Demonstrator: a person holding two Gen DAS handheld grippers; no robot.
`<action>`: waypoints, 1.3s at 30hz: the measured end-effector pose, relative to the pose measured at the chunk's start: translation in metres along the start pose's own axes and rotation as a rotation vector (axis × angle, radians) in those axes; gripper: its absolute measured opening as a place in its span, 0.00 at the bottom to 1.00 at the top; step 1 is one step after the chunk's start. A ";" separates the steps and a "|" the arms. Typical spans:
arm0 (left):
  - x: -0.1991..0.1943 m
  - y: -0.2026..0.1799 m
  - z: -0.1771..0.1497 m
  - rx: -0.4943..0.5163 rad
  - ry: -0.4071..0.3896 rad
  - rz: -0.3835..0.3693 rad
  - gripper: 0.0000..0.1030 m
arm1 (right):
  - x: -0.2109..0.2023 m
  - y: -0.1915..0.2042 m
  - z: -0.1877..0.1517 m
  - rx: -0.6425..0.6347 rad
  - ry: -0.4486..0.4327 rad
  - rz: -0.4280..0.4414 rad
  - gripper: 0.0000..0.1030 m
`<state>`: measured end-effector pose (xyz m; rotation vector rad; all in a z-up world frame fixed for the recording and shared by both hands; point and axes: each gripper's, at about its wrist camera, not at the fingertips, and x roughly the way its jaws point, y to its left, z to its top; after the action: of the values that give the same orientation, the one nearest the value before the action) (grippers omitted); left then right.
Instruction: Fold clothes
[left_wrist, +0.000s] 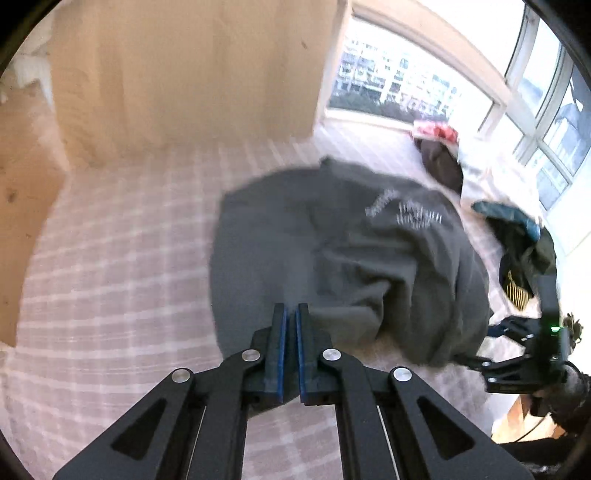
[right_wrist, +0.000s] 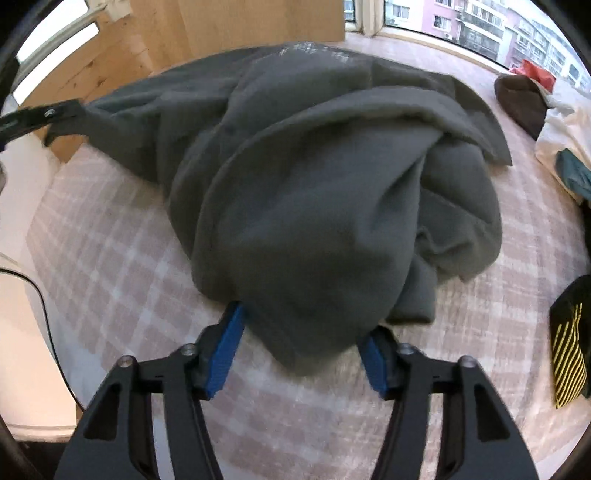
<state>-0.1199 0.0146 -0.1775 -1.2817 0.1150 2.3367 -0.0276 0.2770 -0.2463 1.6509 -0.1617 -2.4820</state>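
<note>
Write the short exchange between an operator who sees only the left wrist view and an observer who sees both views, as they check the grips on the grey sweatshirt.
Operator: My left gripper looks shut on the grey sweatshirt. Has the right gripper closed yet?
Observer: No. Its jaws stand wide open, with a fold of the sweatshirt lying between the blue pads.
Operator: Is the cloth flat on that side?
Observer: No. It is bunched in a heap, with one corner drawn out toward your gripper.
Operator: Is anything beside the bed that I miss?
Observer: A black cable runs over the white surface next to the bed.
</note>
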 end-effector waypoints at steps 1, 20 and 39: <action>-0.010 0.003 0.001 0.001 -0.013 0.006 0.04 | -0.010 -0.009 0.003 0.042 -0.007 0.046 0.06; -0.013 0.000 -0.049 0.017 0.084 0.015 0.00 | -0.104 -0.092 -0.011 0.200 -0.066 -0.197 0.58; 0.084 -0.062 -0.091 0.053 0.227 -0.037 0.00 | -0.050 -0.110 0.009 0.137 0.035 0.088 0.10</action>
<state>-0.0601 0.0738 -0.2876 -1.5062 0.2230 2.1363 -0.0243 0.3946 -0.2174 1.6983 -0.3999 -2.4238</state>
